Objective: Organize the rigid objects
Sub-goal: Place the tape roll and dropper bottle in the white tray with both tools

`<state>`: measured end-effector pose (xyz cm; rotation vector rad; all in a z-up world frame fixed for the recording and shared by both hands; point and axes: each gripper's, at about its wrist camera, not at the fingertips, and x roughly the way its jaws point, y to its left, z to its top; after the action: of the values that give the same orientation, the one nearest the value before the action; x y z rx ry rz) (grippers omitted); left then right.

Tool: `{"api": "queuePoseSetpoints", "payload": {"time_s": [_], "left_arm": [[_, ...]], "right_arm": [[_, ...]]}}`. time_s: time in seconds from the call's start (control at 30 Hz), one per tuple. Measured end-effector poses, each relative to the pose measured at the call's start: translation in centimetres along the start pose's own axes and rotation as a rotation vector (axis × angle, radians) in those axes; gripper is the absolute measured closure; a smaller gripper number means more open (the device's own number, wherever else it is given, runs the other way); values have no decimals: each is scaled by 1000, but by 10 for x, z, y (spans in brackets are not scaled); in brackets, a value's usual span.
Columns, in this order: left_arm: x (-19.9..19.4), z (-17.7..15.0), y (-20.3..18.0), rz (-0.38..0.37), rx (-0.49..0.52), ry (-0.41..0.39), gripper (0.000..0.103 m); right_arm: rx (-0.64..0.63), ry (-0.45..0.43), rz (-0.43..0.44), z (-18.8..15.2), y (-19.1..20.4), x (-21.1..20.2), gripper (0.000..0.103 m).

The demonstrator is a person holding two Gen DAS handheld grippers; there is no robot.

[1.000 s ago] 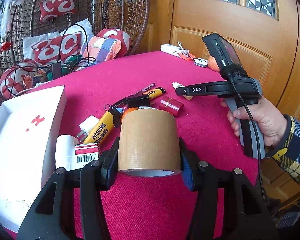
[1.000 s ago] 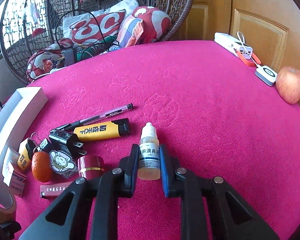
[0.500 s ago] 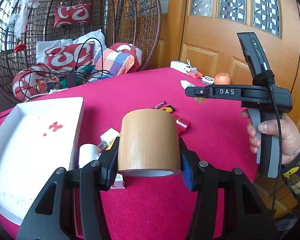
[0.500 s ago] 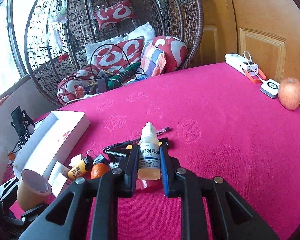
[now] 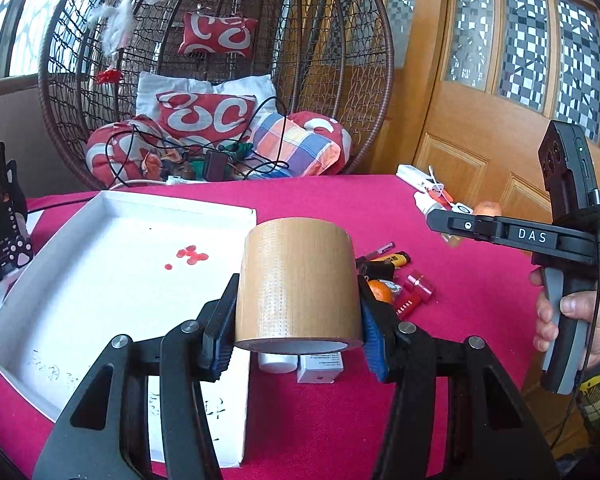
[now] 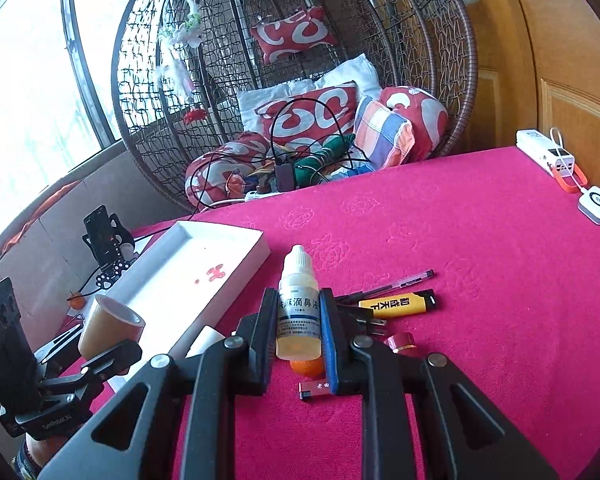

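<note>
To the left of the left gripper's fingers lies the white tray, on the pink tablecloth, with small red marks on its floor. The left gripper is clenched on the brown tape roll, which is held above the table between the two pads, beside the tray's right wall. Under the roll, a white box lies on the cloth. Beyond the right finger are an orange and a yellow lighter. The right gripper grasps a small dropper bottle upright between its fingers, raised over the table; right of these fingers lie a pen and the lighter.
</note>
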<state>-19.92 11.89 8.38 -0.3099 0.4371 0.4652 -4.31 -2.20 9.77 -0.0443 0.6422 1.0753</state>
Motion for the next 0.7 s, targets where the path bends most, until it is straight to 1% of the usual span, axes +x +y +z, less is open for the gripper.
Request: {"api": "queuePoseSetpoints", "payload": {"time_s": [0.07, 0.2, 0.33, 0.6, 0.7], "left_arm": [[-4, 1, 12, 28, -20, -10, 51], [-13, 0, 38, 65, -78, -24, 51], [-21, -3, 56, 98, -116, -36, 51], [-20, -11, 81, 134, -178, -26, 51], [-20, -16, 90, 146, -201, -18, 51]], "right_arm": [[-22, 6, 16, 3, 11, 2, 84], [-58, 22, 45, 8, 29, 11, 84], [-93, 46, 78, 9, 49, 21, 84], [-161, 98, 130, 7, 87, 46, 84], [-174, 138, 152, 5, 100, 61, 84]]}}
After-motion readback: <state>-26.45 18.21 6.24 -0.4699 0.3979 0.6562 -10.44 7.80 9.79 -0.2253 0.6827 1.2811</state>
